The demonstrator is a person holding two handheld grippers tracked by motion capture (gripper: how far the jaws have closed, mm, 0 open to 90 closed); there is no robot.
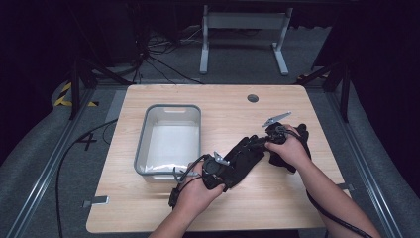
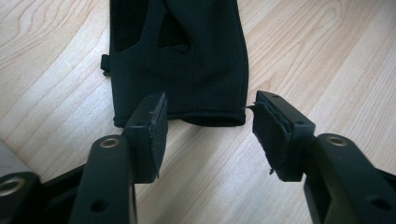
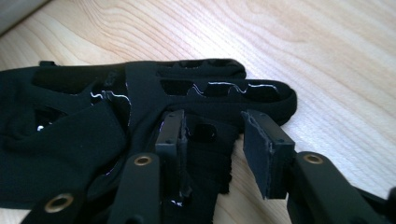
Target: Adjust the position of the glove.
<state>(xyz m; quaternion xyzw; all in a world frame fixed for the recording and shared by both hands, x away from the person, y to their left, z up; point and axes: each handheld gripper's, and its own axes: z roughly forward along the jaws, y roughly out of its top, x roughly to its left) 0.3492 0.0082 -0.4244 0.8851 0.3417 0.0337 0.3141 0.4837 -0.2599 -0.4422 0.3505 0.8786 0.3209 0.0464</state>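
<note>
Now we hold our left tongs [image 2: 208, 135] wide apart, just short of the cuff of the black stretchy glove [image 2: 182, 60] that lies flat on the pale wooden worktop [image 2: 327, 56]. Our right tongs [image 3: 212, 149] are apart too, at the finger end of the glove, and grip nothing. A second dark glove [image 1: 292, 153] seems to sit under our right hand [image 1: 289, 148].

What could go wrong? We think the cloth is soft and thin, so the tongs may slide over it or pinch only the top layer.

The worktop is smooth, with a grey plastic tub [image 1: 171, 141] to the left. The room around is dark, with cables on the grey floor [image 1: 237, 59].
</note>
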